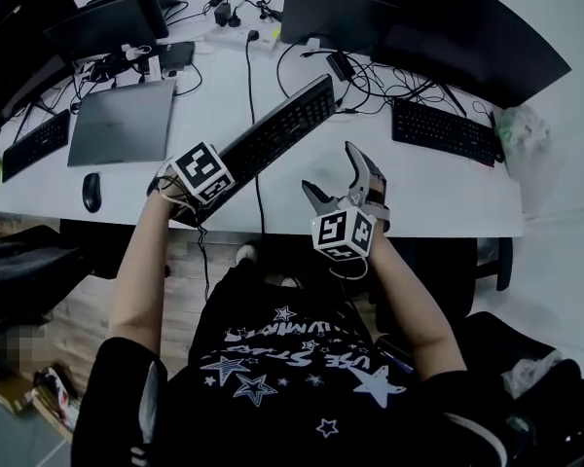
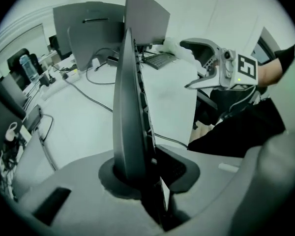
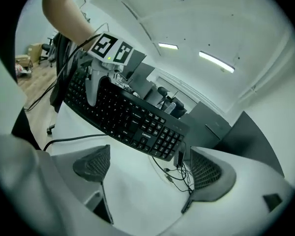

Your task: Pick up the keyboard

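Star-printed black shirt [image 1: 292, 358] fills the foreground, and both bare forearms reach out from it over the front edge of the white tabletop [image 1: 448, 197]. The left gripper [image 1: 197, 189], under its marker cube, has its jaws pinched on the near end of the keyboard [image 1: 277, 129]. In the left gripper view the board runs edge-on straight out from between the jaws, gripped on both faces. The keyboard slants from just past the front edge, where it is held, towards the monitors [image 1: 341, 13] at the back edge. From the right gripper view it looks tilted and raised above the tabletop along its whole length. The right gripper [image 1: 329, 169] hangs just right of it over the front edge, not touching it. Its jaws are spread wide, with only bare tabletop and loose cables showing between them. On the left part of the tabletop lies a closed grey laptop [image 1: 122, 120], with a black mouse [image 1: 91, 191] nearer the front edge. A second keyboard [image 1: 443, 129] rests flat towards the right edge.
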A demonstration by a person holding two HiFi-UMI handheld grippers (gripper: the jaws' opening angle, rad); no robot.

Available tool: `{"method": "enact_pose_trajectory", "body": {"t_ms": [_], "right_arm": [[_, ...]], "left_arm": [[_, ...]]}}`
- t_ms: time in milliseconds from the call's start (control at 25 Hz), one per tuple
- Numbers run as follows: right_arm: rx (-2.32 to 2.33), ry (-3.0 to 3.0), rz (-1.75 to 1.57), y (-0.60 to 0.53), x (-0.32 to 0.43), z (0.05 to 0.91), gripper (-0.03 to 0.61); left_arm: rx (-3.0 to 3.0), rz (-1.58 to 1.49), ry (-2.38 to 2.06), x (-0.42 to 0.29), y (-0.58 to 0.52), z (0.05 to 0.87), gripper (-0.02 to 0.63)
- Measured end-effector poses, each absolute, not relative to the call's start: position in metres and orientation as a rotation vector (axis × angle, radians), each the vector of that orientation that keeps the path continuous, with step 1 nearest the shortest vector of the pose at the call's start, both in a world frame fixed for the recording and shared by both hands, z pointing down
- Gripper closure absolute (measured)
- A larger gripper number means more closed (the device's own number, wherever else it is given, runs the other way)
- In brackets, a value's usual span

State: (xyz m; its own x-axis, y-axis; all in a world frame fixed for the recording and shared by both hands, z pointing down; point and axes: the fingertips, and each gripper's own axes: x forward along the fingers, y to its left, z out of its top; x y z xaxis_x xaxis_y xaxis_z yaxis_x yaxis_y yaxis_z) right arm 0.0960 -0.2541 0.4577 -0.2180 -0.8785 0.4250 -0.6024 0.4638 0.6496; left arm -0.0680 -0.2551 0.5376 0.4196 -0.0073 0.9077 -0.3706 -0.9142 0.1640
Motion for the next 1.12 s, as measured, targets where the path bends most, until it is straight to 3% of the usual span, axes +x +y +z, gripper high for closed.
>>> {"method": "enact_pose_trajectory", "body": {"t_ms": [560,880,1120], "right_arm": [[1.378,-2.187,-0.33,-0.211,0.126,0.422,0.351],[1.489,-2.266,-0.213,-0.192,0.146,0.424,0.569],[1.519,-2.301,-0.064,-0.191,0.155,0.433,0.572]], "left_arm": [[2.324,1.151,-0.987,-0.023,-0.196,0.499,0.525],[2.302,0.863,-1.177,-0.012,-0.159,0.486,0.525],[2.283,0.79,-1.21,-0.013,-0.134,0.49,0.525]]}}
